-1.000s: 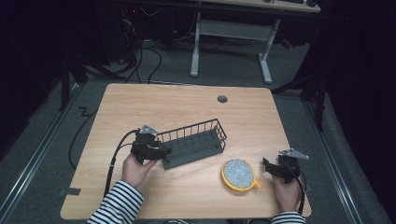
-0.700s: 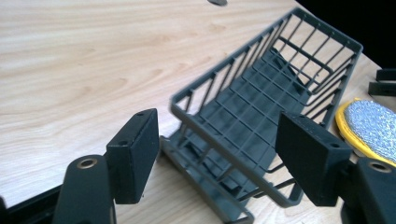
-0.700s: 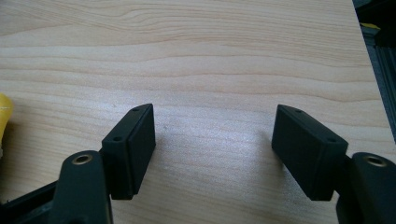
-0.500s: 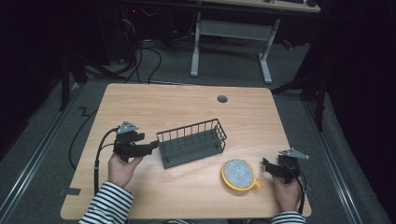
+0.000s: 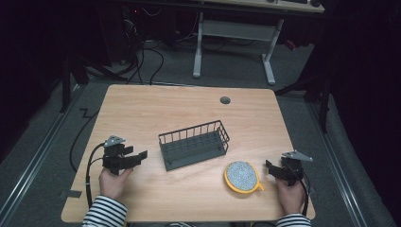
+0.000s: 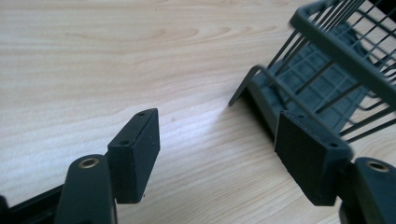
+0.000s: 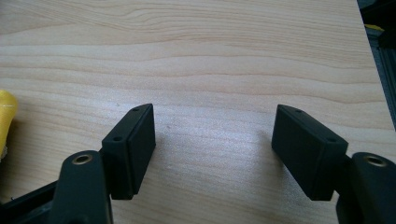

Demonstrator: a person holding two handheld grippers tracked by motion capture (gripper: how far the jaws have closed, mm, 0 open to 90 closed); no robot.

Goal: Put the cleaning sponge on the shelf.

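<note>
We hold both grippers wide open and empty: left gripper (image 5: 134,158), right gripper (image 5: 270,168). The wire basket (image 5: 194,144) sits at the left gripper's 2 o'clock; to regrasp, we judge it best to square one jaw inside its near rim.

Basket (image 5: 194,145) mid-table (image 5: 142,109); strainer (image 5: 242,177) right-front of it.

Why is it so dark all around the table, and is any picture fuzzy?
High view: light falls on the table while the floor and room behind stay nearly black. Left gripper view: the wire basket looks a bit smeared, and a bright patch shines on the wood near it. Right gripper view: sharp, soft shadows beside the open jaws.
</note>
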